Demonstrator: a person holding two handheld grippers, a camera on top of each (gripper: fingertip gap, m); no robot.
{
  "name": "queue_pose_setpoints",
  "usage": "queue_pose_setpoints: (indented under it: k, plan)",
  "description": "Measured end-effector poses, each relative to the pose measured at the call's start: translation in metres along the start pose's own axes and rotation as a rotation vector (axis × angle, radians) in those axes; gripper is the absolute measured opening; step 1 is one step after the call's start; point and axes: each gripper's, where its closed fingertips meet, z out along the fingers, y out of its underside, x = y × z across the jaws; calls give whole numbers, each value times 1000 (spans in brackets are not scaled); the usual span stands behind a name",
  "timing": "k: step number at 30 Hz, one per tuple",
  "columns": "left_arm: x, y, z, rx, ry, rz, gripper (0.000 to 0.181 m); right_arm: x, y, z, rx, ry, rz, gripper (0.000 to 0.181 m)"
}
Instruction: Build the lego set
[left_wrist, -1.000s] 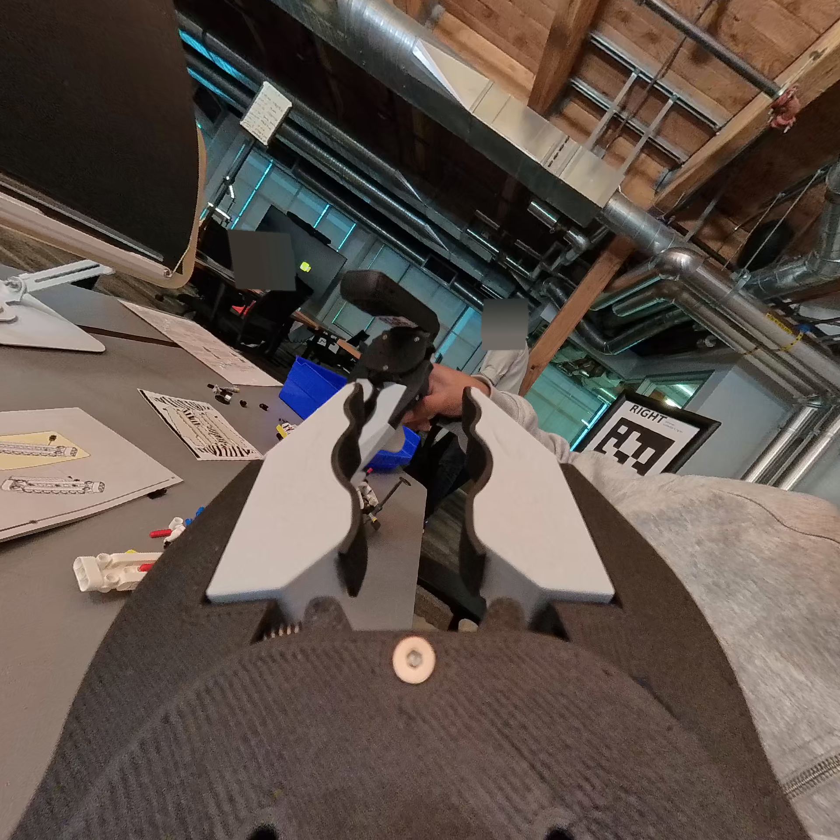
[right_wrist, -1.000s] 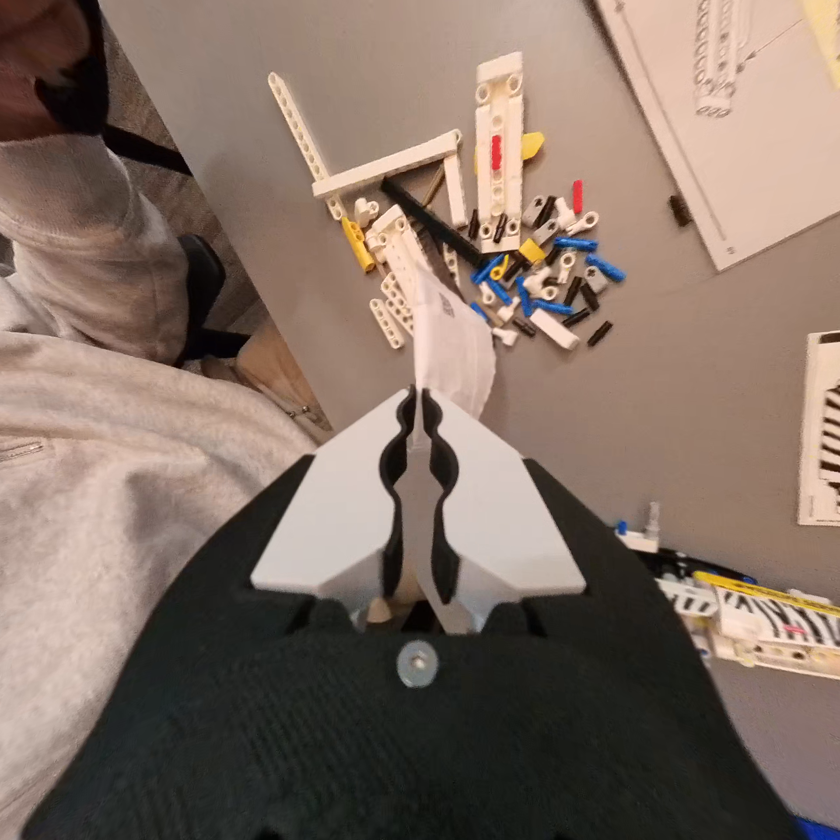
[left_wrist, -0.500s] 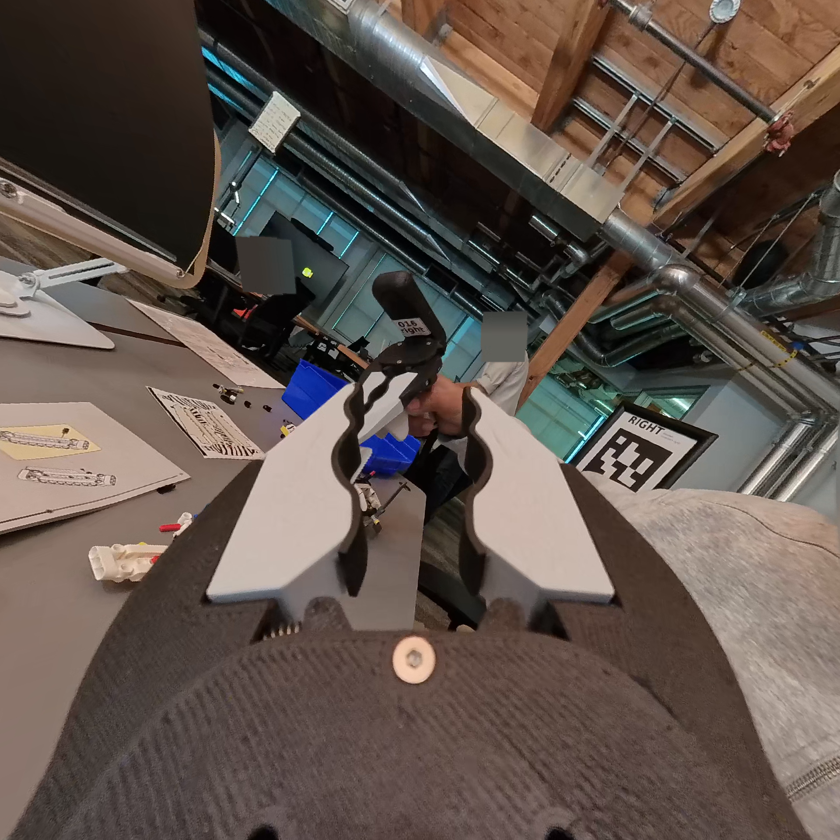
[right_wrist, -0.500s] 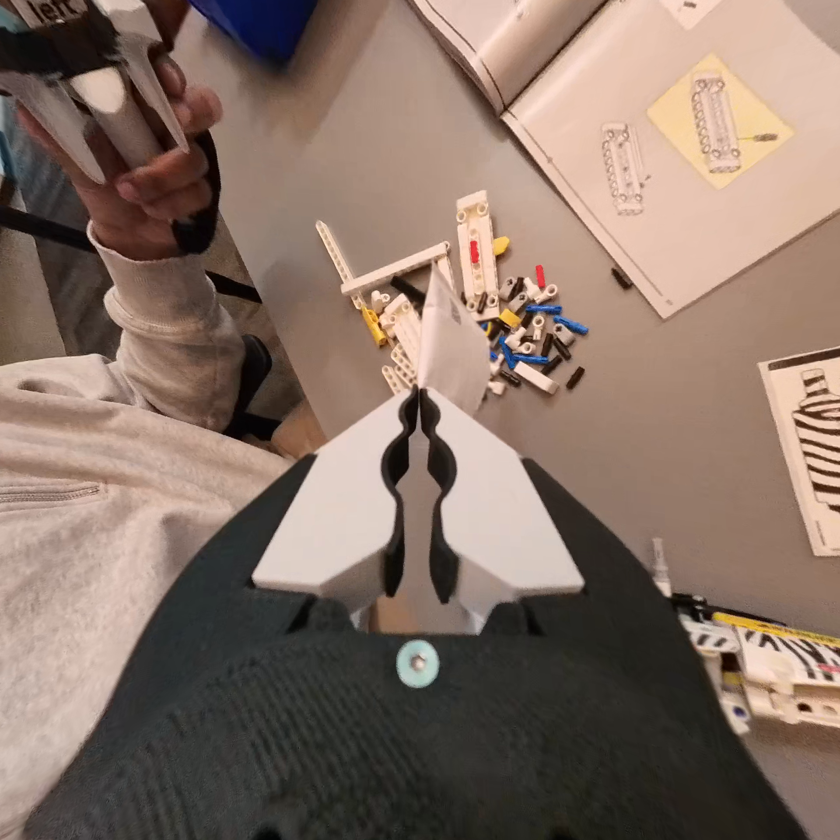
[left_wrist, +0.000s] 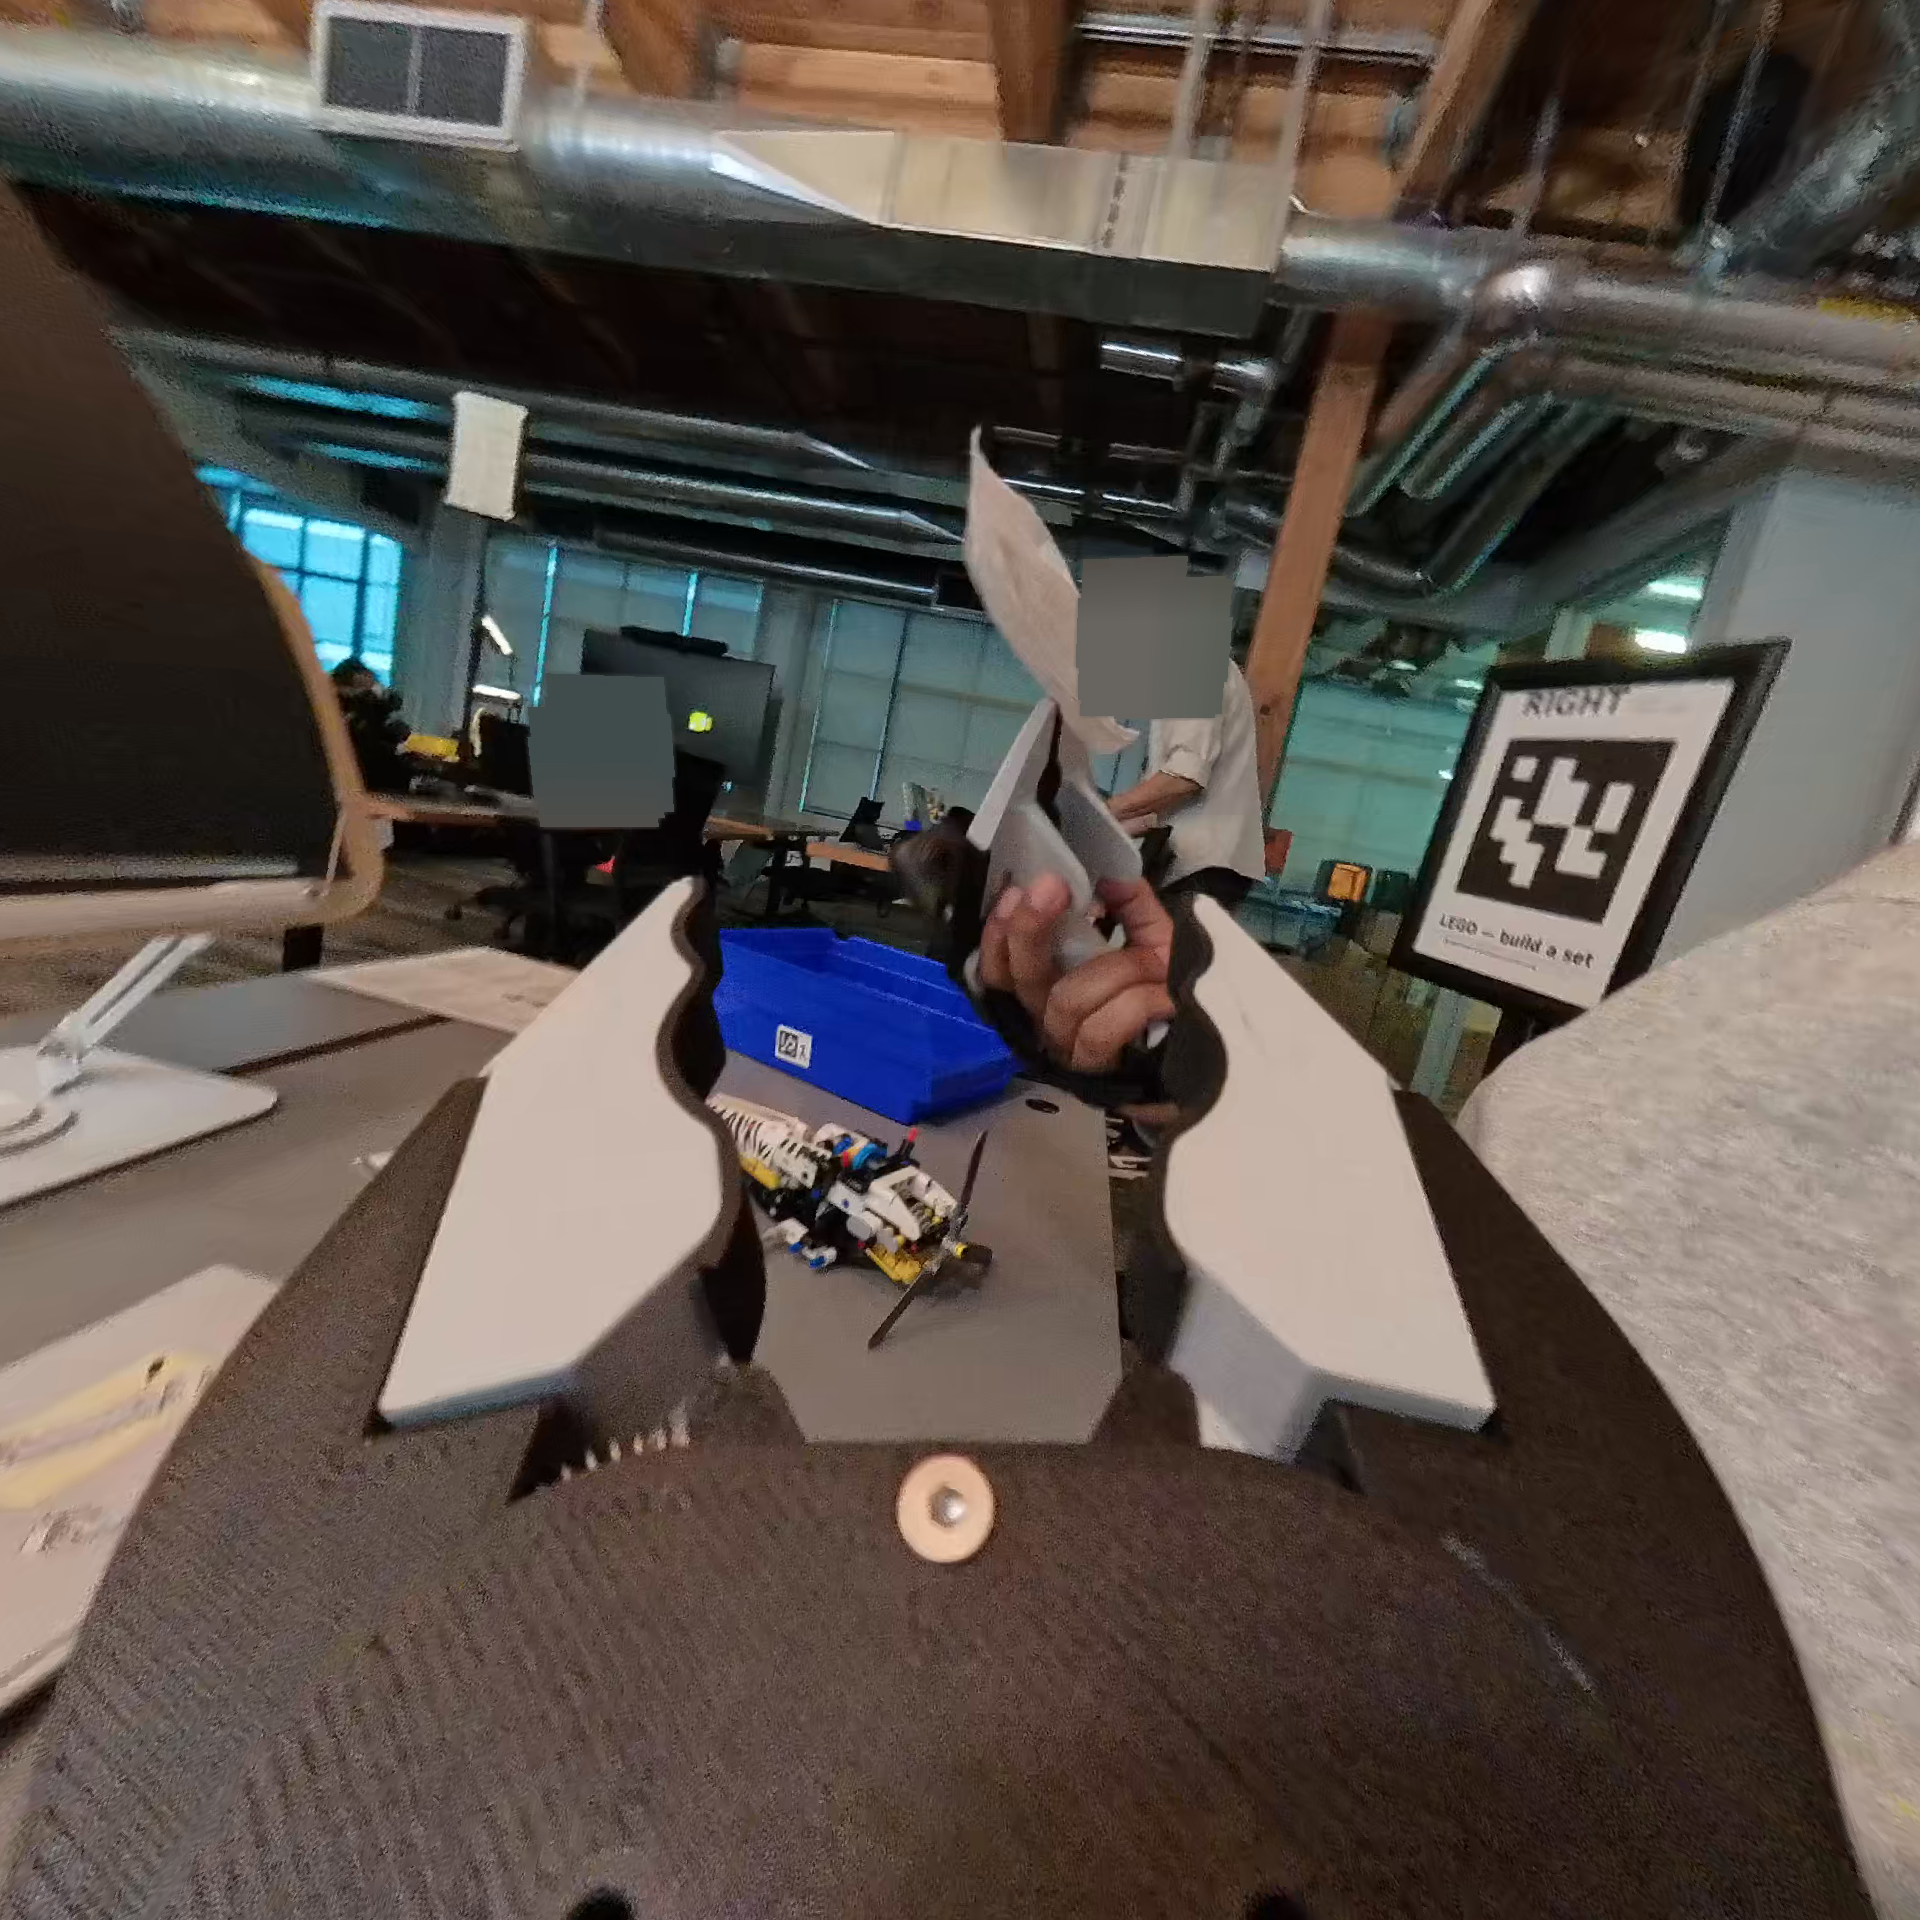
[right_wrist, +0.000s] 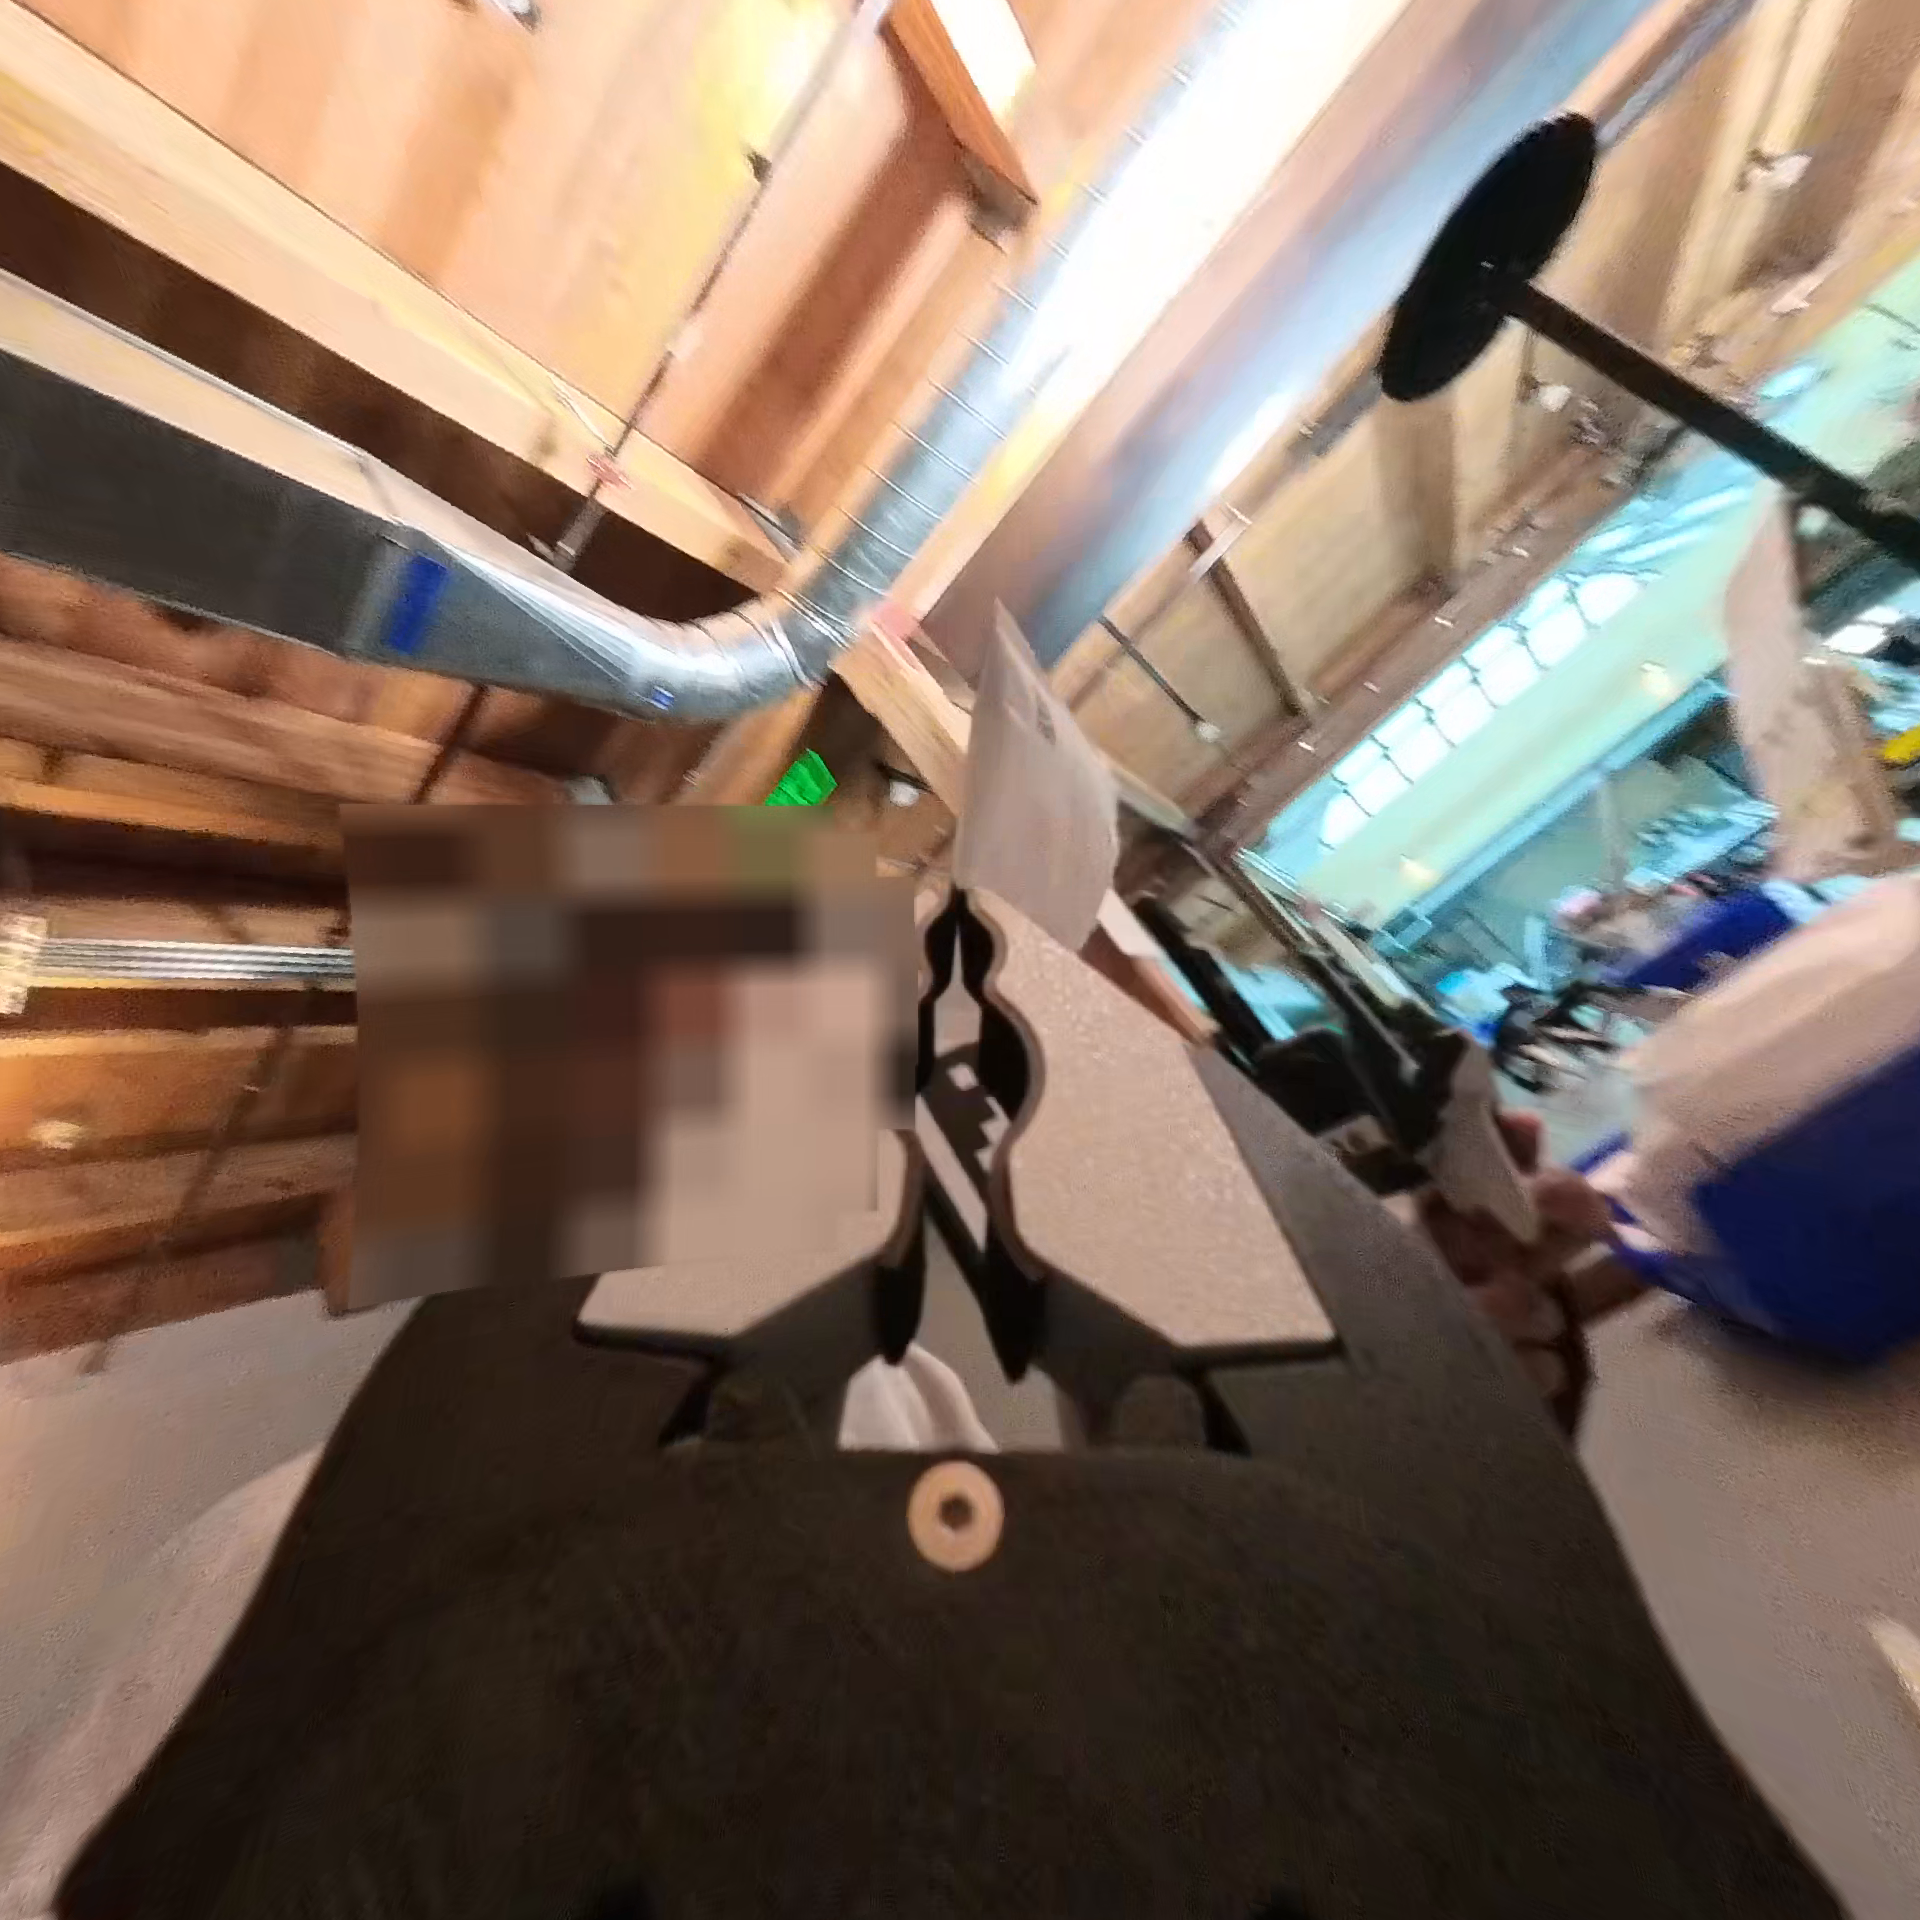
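Partly built striped model (left_wrist: 842, 1184) lying on the grey tabletop (left_wrist: 956, 1340) before a blue bin (left_wrist: 862, 1013), evidently unfinished. Left hand-held gripper (left_wrist: 940, 997) spread wide, gripping nothing. Right hand-held gripper (right_wrist: 961, 914) raised toward the ceiling, pinched closed on an empty white paper bag (right_wrist: 1034, 800); most building seemingly left.
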Motion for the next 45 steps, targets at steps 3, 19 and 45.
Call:
queue_pose_setpoints:
  k: [3, 19, 45]
  plan:
    - [27, 0, 18, 9, 77, 50, 81, 1, 11, -8, 144, -191, 199, 0]
    - [60, -19, 26, 16, -2, 362, 132, 52, 123, 43, -6, -214, 657, 0]
    - [63, -27, 21, 92, -30, 441, 58, 78, 109, 26, -47, -3, 450, 0]
